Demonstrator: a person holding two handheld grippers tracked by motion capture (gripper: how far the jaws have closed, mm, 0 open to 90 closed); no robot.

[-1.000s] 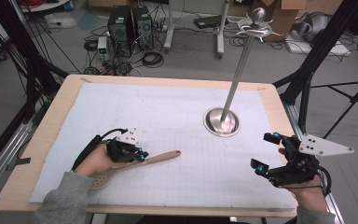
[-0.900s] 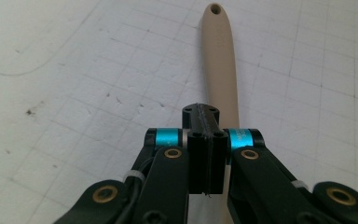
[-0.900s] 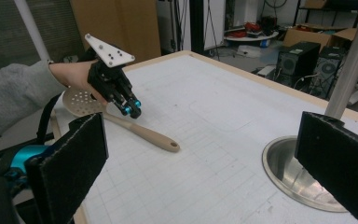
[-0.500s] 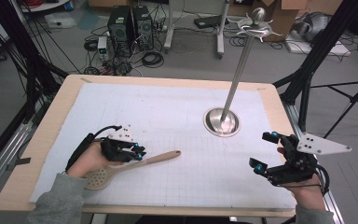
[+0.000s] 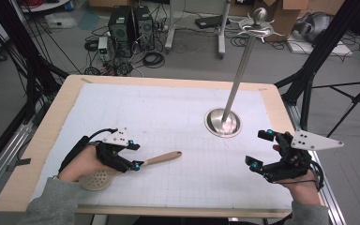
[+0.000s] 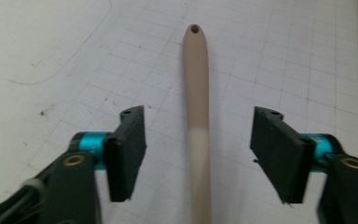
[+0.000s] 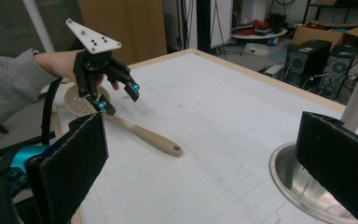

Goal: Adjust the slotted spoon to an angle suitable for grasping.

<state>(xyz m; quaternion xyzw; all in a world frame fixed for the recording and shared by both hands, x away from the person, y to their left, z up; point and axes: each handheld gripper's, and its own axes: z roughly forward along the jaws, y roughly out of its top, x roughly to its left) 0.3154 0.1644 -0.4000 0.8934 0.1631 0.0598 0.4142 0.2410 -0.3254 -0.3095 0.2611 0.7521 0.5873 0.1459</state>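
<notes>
Jaws of the left gripper (image 5: 132, 154) have just been opening and are now spread wide on either side of the wooden skimmer spoon (image 5: 122, 169), whose handle is no longer clamped as it was a second ago; the pads are held clear of it. The spoon is laid flat on the white mat (image 5: 178, 117), well apart from the metal stand (image 5: 225, 123), its pale perforated bowl tucked under the left hand. The right gripper (image 5: 259, 149) is held with its jaws apart beside the stand.
</notes>
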